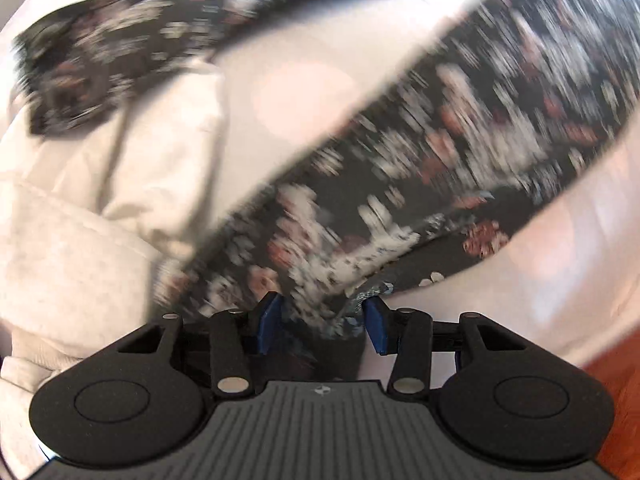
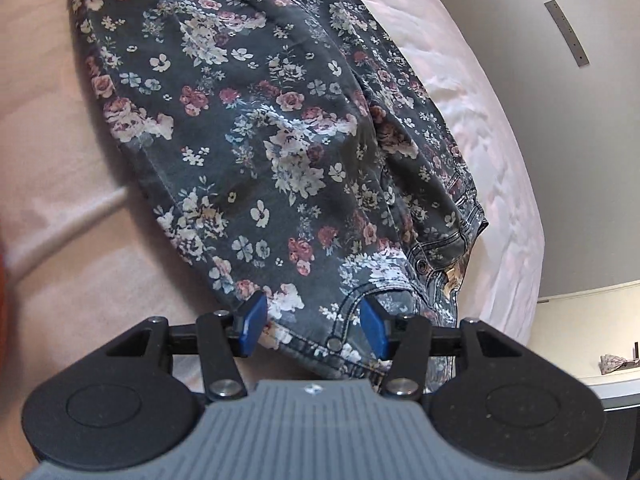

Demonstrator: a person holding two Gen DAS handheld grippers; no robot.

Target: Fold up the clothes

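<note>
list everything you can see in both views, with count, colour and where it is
floral jeans: 1, dark grey with pink and white flowers, spread on the bed, waistband end at the right gripper; blurred in the left view
cream garment: 1, off-white, bunched at the left of the left view
bed sheet: 1, pale pink, under the jeans
wall: grey, beyond the bed on the right
metal strip: 1, grey, on the wall
left gripper: 1, black with blue pads, floral cloth between its fingers
right gripper: 1, black with blue pads, open around the waistband
</note>
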